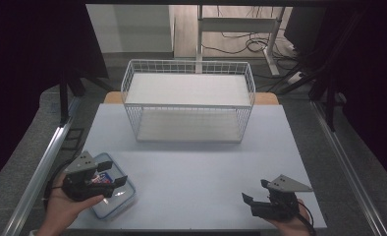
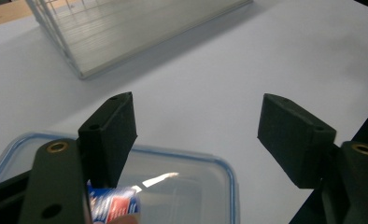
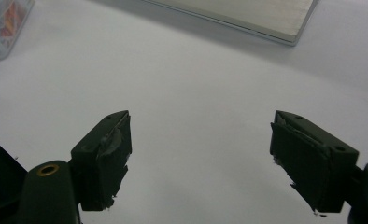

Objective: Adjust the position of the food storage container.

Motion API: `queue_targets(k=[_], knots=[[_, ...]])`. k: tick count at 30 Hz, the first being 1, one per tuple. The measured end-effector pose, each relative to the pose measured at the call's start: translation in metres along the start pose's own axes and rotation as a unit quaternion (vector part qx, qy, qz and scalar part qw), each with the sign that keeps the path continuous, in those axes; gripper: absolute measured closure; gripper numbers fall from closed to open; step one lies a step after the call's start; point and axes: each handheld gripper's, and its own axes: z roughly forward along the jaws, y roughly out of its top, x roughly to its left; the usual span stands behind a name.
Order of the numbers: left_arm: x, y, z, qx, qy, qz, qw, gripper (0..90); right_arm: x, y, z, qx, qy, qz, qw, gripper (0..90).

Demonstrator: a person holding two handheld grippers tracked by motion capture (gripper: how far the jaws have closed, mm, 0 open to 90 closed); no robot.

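Observation:
A clear plastic container [image 1: 117, 200] with a blue-rimmed lid lies at the table's near left corner, with colourful packets inside. My left gripper [image 1: 114, 174] hovers over it, jaws open. In the left gripper view the left jaw hangs over the lid [image 2: 182, 186] and the right jaw stands over bare table, with my left gripper [image 2: 198, 105] holding nothing. A red and blue packet [image 2: 114, 205] shows through the lid. My right gripper [image 1: 255, 191] sits near the front right edge, open and empty [image 3: 201, 119] above bare table.
A white two-tier wire rack [image 1: 189, 105] stands at the back middle of the pale table [image 1: 201, 167]; its base shows as rack [image 2: 126, 32] and rack [image 3: 247, 16]. The container [image 3: 4, 23] is far left of the right gripper. Cables lie beyond the table.

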Motion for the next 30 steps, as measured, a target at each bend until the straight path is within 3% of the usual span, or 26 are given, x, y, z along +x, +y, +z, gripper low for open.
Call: queue_targets(k=[4,7,14,16,18,19,20,21,22,30], knots=[[0.005,-0.009,-0.011,0.007,0.006,-0.009,0.9999,34.1,0.000,0.000,0.000,0.000,0.000,-0.002,1.0000,21.1],[0.009,-0.015,-0.021,0.010,0.017,-0.019,0.9996,43.6,0.000,0.000,0.002,0.002,-0.001,0.000,1.0000,21.0],[0.016,-0.022,-0.036,0.028,0.011,-0.010,0.9995,59.3,0.002,0.001,0.005,0.005,0.001,-0.001,1.0000,21.0],[0.017,-0.028,-0.036,0.060,0.030,-0.004,0.9977,67.1,0.003,0.001,0.005,0.006,0.002,-0.003,1.0000,21.0],[0.018,-0.032,-0.034,0.073,0.035,-0.002,0.9967,74.4,0.004,0.001,0.006,0.005,0.002,-0.005,1.0000,20.9],[0.019,-0.034,-0.034,0.079,0.035,-0.003,0.9962,74.4,0.004,0.001,0.006,0.005,0.002,-0.005,1.0000,20.9],[0.020,-0.037,-0.033,0.088,0.033,-0.004,0.9956,82.5,0.005,0.001,0.006,0.006,0.004,-0.005,1.0000,21.0],[0.021,-0.040,-0.033,0.094,0.032,-0.006,0.9950,82.5,0.005,0.001,0.006,0.006,0.004,-0.005,1.0000,21.0],[0.023,-0.046,-0.034,0.106,0.027,-0.011,0.9939,88.6,0.005,0.001,0.008,0.007,0.006,-0.006,0.9999,20.9],[0.025,-0.074,-0.038,0.144,0.009,-0.019,0.9894,90.0,0.005,0.000,0.010,0.014,0.008,-0.005,0.9999,20.9]])
